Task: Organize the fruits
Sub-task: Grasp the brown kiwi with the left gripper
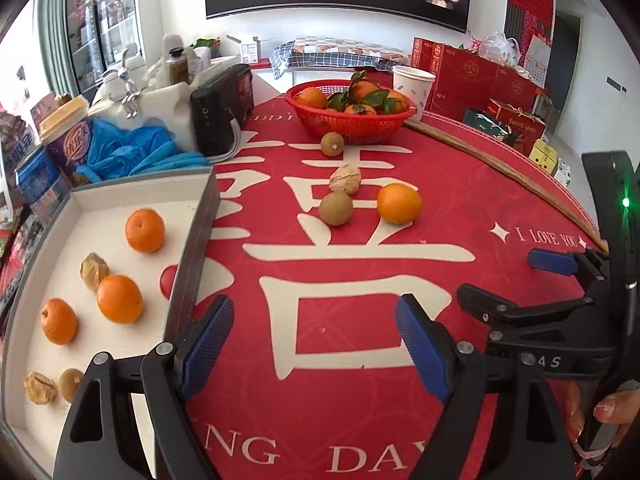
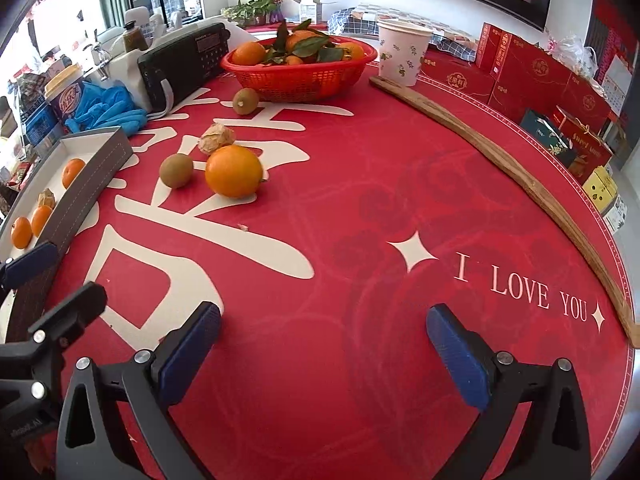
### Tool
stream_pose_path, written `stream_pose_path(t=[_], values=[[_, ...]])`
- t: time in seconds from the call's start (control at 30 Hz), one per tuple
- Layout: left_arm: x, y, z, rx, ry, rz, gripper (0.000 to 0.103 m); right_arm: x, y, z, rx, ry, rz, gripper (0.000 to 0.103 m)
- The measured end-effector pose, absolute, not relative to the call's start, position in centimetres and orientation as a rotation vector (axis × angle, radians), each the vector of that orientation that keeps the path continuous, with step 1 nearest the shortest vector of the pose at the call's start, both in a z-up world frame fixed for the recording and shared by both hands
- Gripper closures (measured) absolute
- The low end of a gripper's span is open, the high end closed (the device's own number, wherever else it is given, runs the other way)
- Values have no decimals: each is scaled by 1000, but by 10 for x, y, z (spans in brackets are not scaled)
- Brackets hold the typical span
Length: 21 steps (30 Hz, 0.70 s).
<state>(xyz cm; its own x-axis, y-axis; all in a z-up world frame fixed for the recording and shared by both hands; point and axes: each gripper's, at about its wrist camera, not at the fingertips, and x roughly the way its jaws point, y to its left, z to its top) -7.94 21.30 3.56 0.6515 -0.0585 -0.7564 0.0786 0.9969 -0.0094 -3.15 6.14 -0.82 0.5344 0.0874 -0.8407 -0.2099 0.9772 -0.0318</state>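
Left gripper (image 1: 316,344) wide open, empty; right gripper (image 2: 324,356) likewise.

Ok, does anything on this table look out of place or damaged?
Four fruits lie loose on the red cloth rather than in the tray: an orange, two kiwis, and a pale, wrinkled fruit that looks dried out. A long wooden strip lies along the edge.

The round red printed tablecloth (image 2: 400,184) carries a large cream Chinese double-happiness character, the white words "I LOVE YOU" between star marks, and at its near edge the partial letters "NG DA". A red gift box with gold lettering (image 2: 582,144) reads "Sweet Love". Other labels are too blurred to read.
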Motion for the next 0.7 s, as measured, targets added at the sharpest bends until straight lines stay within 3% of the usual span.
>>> stream_pose_path(t=[0.13, 0.33, 0.57, 0.67, 0.7], values=[[-47, 195, 35, 96, 884, -67, 18, -28, 44, -8, -120, 1021, 148, 0], [-4, 189, 10, 91, 971, -49, 36, -32, 36, -7, -123, 1019, 153, 0], [11, 187, 8, 65, 940, -61, 41, -34, 33, -7, -124, 1018, 156, 0], [13, 184, 9, 44, 934, -80, 62, -34, 34, -8, -122, 1013, 153, 0], [13, 182, 9, 55, 930, -82, 73, -34, 34, -8, -123, 1011, 153, 0]])
